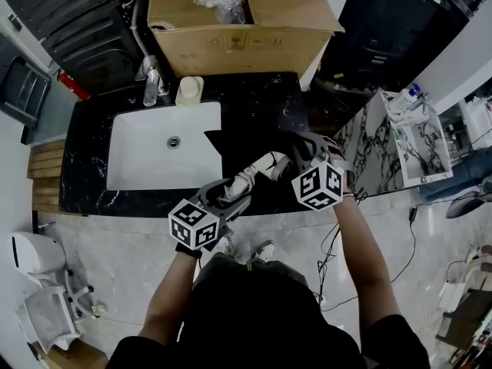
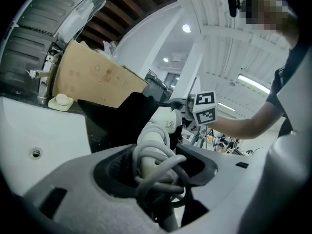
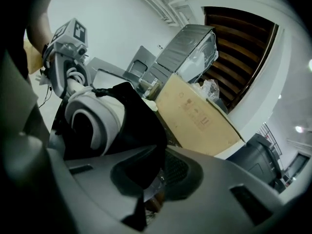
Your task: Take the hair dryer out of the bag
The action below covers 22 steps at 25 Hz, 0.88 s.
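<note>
A white hair dryer (image 1: pixel 257 171) lies half out of a black bag (image 1: pixel 238 148) on the black counter, right of the sink. My left gripper (image 1: pixel 234 192) is shut on the dryer's handle, where the grey cord is wound; in the left gripper view the handle and cord (image 2: pixel 156 150) fill the gap between the jaws. My right gripper (image 1: pixel 290 151) is shut on the bag's edge. In the right gripper view black fabric (image 3: pixel 139 130) is pinched between the jaws, and the dryer's round head (image 3: pixel 92 116) sticks out of the bag's mouth. The rest of the dryer body is hidden by fabric.
A white sink (image 1: pixel 165 156) is set in the counter to the left, with a faucet (image 1: pixel 151 83) and a small white container (image 1: pixel 189 91) behind it. A large cardboard box (image 1: pixel 238 21) stands at the back. A marble-patterned cabinet (image 1: pixel 384 144) stands to the right.
</note>
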Each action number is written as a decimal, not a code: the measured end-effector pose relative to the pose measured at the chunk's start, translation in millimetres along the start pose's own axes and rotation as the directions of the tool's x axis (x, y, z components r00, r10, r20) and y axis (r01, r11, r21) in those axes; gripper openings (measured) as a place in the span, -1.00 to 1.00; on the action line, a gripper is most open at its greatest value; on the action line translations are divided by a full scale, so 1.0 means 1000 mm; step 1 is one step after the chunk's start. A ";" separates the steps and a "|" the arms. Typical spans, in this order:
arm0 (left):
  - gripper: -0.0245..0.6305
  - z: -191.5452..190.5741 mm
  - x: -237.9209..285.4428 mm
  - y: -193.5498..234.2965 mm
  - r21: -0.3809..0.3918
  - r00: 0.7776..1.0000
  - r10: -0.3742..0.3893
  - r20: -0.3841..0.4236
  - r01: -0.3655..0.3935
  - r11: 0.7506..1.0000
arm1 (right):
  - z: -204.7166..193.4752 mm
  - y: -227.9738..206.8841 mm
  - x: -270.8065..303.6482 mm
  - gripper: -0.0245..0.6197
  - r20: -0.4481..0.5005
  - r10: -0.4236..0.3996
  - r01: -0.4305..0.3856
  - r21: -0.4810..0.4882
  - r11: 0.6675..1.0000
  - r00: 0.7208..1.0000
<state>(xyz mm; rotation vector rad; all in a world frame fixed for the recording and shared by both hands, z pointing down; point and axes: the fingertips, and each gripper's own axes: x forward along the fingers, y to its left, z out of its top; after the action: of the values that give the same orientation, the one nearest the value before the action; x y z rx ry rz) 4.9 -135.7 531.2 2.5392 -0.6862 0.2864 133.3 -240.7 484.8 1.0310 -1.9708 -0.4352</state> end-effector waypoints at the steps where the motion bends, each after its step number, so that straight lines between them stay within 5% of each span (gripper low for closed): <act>1: -0.13 0.001 -0.002 0.000 0.000 1.000 -0.009 0.004 0.009 1.000 | -0.001 0.002 0.000 -0.83 0.011 0.010 -0.010 0.007 1.000 1.000; 8: -0.13 0.000 -0.004 -0.004 -0.026 0.996 -0.090 0.009 0.090 0.996 | -0.019 0.011 0.012 -0.83 -0.003 0.033 -0.033 0.021 0.999 0.999; 22: -0.13 0.020 -0.009 -0.004 -0.067 0.984 -0.155 0.087 0.160 0.985 | -0.012 -0.042 0.026 -0.83 -0.056 -0.075 0.074 -0.018 0.997 0.996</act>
<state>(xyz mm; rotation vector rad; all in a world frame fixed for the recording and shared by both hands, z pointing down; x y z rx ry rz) 1.2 -138.8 509.7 2.5277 -0.5116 0.1020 155.8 -285.9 479.5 1.0978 -1.8807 -0.4572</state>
